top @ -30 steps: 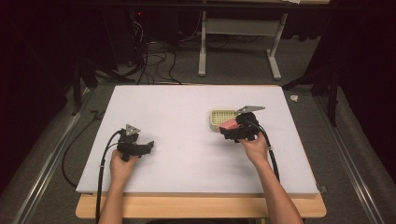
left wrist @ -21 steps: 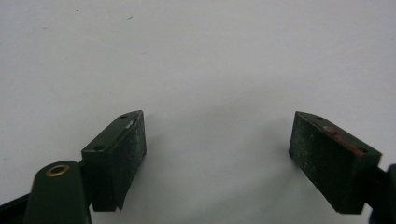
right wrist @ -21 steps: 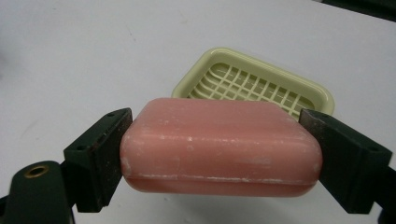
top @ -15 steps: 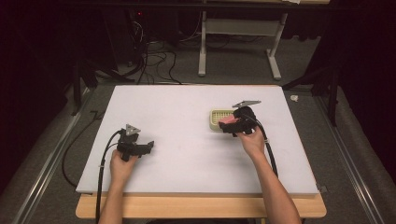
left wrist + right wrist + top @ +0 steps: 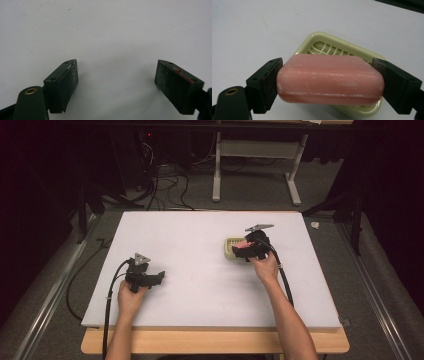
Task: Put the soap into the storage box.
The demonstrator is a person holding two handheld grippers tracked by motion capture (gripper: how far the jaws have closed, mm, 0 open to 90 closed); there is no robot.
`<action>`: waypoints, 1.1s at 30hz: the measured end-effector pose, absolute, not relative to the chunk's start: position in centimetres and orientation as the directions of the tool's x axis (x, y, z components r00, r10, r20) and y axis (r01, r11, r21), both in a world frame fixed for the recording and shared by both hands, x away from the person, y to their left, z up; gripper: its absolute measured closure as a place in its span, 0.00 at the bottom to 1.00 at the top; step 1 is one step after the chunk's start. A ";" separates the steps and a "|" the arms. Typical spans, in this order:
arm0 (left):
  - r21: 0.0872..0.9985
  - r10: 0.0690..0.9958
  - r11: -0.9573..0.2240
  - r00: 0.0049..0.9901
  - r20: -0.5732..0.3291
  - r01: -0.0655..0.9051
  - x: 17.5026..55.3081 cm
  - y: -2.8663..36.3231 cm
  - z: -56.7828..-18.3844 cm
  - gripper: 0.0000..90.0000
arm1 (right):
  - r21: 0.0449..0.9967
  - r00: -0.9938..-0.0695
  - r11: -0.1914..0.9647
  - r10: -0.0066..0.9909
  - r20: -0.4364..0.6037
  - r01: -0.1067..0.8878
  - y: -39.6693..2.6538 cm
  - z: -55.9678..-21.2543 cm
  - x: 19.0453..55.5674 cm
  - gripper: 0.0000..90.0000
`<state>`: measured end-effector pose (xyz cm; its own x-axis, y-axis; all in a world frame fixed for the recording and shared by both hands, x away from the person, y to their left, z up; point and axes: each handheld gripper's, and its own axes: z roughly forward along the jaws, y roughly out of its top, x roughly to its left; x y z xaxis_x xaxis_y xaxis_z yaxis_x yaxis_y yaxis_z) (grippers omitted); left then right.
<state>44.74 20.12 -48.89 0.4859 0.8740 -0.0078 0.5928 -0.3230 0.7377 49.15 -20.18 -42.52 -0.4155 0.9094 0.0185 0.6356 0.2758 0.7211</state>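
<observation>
A pink bar of soap (image 5: 329, 80) is clamped lengthwise between the two black jaws of my right gripper (image 5: 328, 83), held just above a pale yellow-green soap dish (image 5: 338, 48) with a slotted bottom. From above, the right gripper (image 5: 246, 251) and the soap (image 5: 242, 246) hover over the dish (image 5: 231, 244) at the table's right middle. My left gripper (image 5: 161, 276) rests low at the left front of the white table (image 5: 200, 270). Its jaws stand wide apart with nothing between them, its fingertips (image 5: 65, 82) over bare white surface.
Behind the table are a dark floor with tangled cables (image 5: 165, 185) and a white metal stand (image 5: 257, 165). A wooden edge (image 5: 215, 342) runs along the table's front.
The right gripper has carried the soap a little forward and left over the dish. The left gripper has stayed where it was.
</observation>
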 end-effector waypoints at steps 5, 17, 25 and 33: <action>0.737 0.874 -0.323 0.486 -0.008 0.593 44.7 20.1 -48.9 0.21 | 0.714 -0.410 0.273 0.912 0.021 0.644 -19.9 -43.0 49.6 0.15; 0.737 0.874 -0.324 0.486 -0.007 0.593 44.7 20.1 -48.9 0.21 | 0.716 -0.402 0.263 0.915 0.027 0.647 -19.9 -43.7 50.2 0.15; 0.737 0.874 -0.324 0.486 -0.007 0.593 44.7 20.1 -48.9 0.21 | 0.709 -0.387 0.255 0.922 0.026 0.657 -20.2 -44.2 50.5 0.15; 0.738 0.874 -0.322 0.486 -0.008 0.593 44.7 20.1 -48.9 0.21 | 0.703 -0.379 0.263 0.925 0.010 0.661 -20.3 -44.4 50.6 0.15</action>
